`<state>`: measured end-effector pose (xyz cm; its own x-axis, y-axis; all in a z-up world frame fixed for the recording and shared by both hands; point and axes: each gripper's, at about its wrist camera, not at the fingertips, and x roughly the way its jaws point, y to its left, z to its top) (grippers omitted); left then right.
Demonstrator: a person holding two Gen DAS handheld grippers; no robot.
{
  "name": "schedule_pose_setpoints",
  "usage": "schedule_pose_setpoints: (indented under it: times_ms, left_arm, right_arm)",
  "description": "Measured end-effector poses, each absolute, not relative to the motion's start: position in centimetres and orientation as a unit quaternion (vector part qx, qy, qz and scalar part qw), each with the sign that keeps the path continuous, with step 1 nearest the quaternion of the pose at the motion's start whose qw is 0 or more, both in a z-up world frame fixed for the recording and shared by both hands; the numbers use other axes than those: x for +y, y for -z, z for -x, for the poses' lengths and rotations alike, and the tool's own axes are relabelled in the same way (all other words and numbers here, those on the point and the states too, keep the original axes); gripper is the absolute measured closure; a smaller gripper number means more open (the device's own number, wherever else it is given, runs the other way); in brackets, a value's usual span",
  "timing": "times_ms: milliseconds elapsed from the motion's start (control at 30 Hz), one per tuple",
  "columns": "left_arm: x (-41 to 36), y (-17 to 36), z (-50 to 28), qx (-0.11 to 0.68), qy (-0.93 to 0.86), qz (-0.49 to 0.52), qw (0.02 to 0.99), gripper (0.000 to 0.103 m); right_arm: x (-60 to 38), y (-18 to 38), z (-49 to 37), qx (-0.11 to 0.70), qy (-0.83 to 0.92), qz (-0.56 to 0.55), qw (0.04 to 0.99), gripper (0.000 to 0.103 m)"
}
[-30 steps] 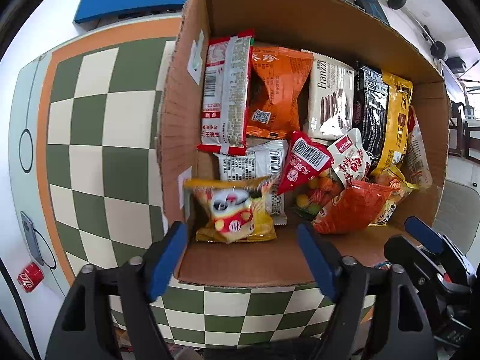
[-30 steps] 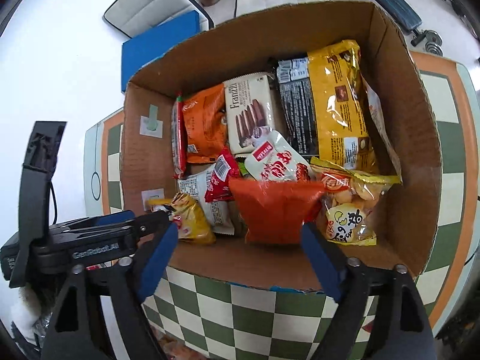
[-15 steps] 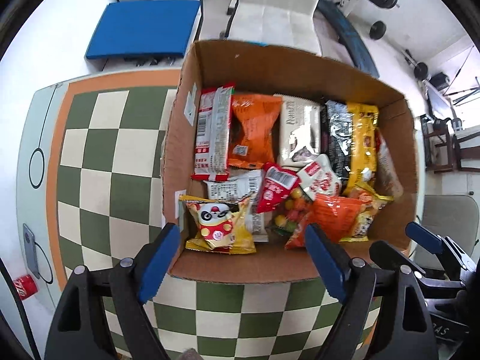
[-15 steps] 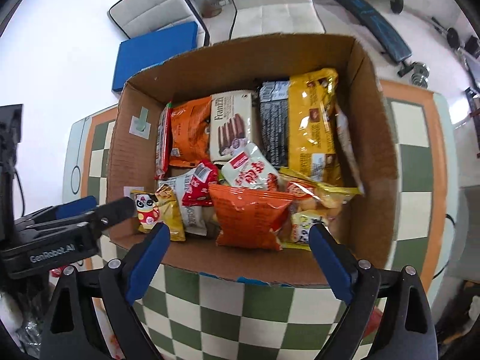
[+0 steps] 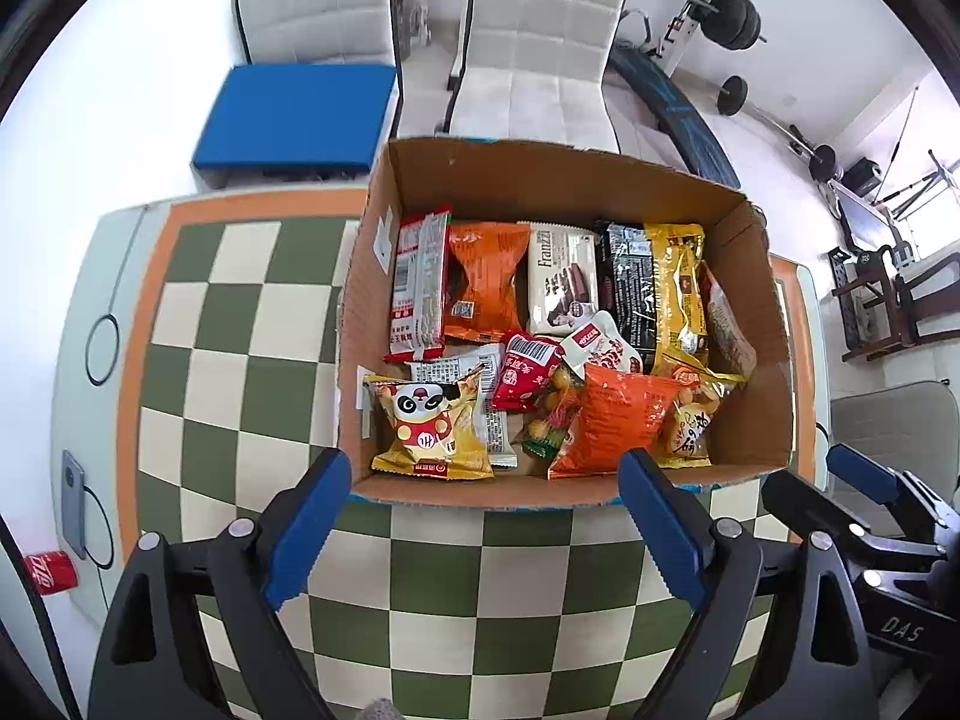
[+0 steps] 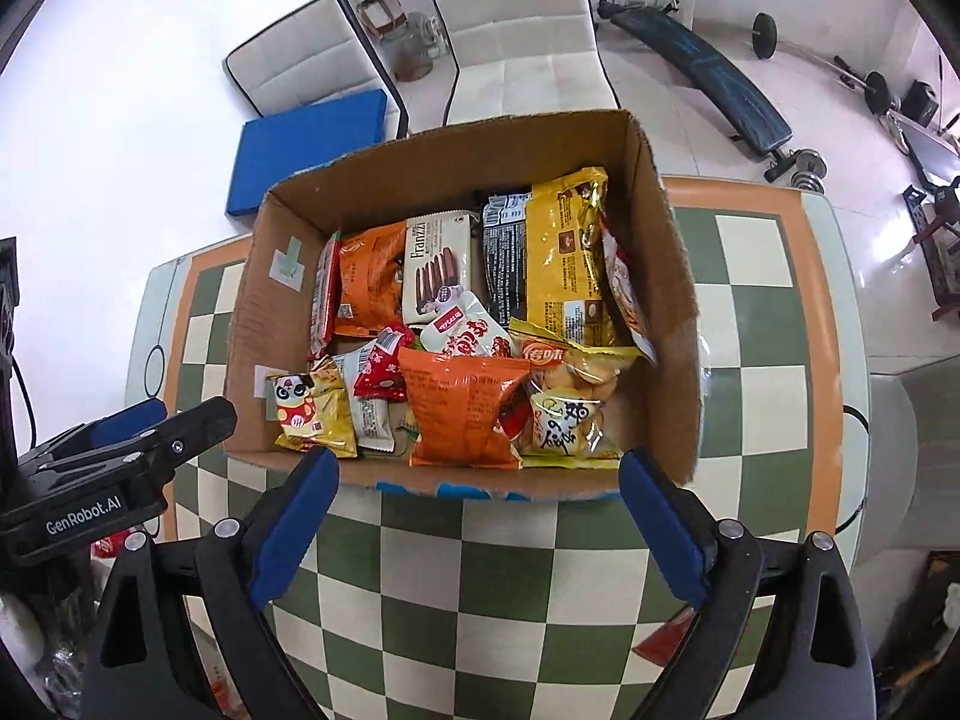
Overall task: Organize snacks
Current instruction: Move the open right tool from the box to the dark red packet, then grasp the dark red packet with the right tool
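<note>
An open cardboard box (image 5: 774,324) (image 6: 678,276) stands on the checkered table, holding several snack packs. A yellow panda packet (image 5: 429,426) (image 6: 309,411) and an orange bag (image 5: 618,426) (image 6: 462,408) stand at its near wall. A Franzzi wafer pack (image 5: 564,279) and a long yellow pack (image 5: 678,294) lie further back. My left gripper (image 5: 486,468) hovers high over the box's near edge, its jaws opening with nothing between them. My right gripper (image 6: 480,465) hangs beside it, open and empty.
The green and cream checkered table (image 5: 240,324) spreads to the left and in front of the box. A phone (image 5: 72,501) and a red cola can (image 5: 51,570) lie at its left edge. A blue cushion (image 5: 297,114), white chairs and a weight bench (image 6: 708,78) stand behind.
Both grippers have risen and drawn back from the box, so it looks smaller and more of the room shows. Both pairs of jaws stand wider apart. The snacks have not moved.
</note>
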<state>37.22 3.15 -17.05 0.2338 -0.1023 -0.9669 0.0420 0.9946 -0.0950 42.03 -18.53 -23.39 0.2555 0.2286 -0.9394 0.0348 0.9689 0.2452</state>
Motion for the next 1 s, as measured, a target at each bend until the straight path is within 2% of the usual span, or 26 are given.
schedule_pose_setpoints:
  times_ms: [333, 467, 733, 1000]
  left_arm:
    - [0.4, 13.1, -32.6, 0.528, 0.044, -0.005, 0.848, 0.012]
    - [-1.0, 13.9, -31.7, 0.530, 0.043, -0.008, 0.847, 0.012]
    - [-5.0, 19.2, -30.0, 0.573, 0.047, -0.044, 0.817, 0.012]
    - [-5.7, 22.8, -30.1, 0.597, 0.036, -0.045, 0.800, 0.012]
  right_arm:
    - [-21.2, 20.7, -37.8, 0.569, -0.085, -0.170, 0.800, 0.006]
    - [-25.2, 22.0, -35.6, 0.579, -0.045, -0.200, 0.789, 0.006]
    - [-32.2, 31.0, -31.1, 0.663, 0.073, -0.236, 0.707, 0.006]
    - [-33.9, 40.8, -27.7, 0.722, 0.123, -0.277, 0.622, 0.007]
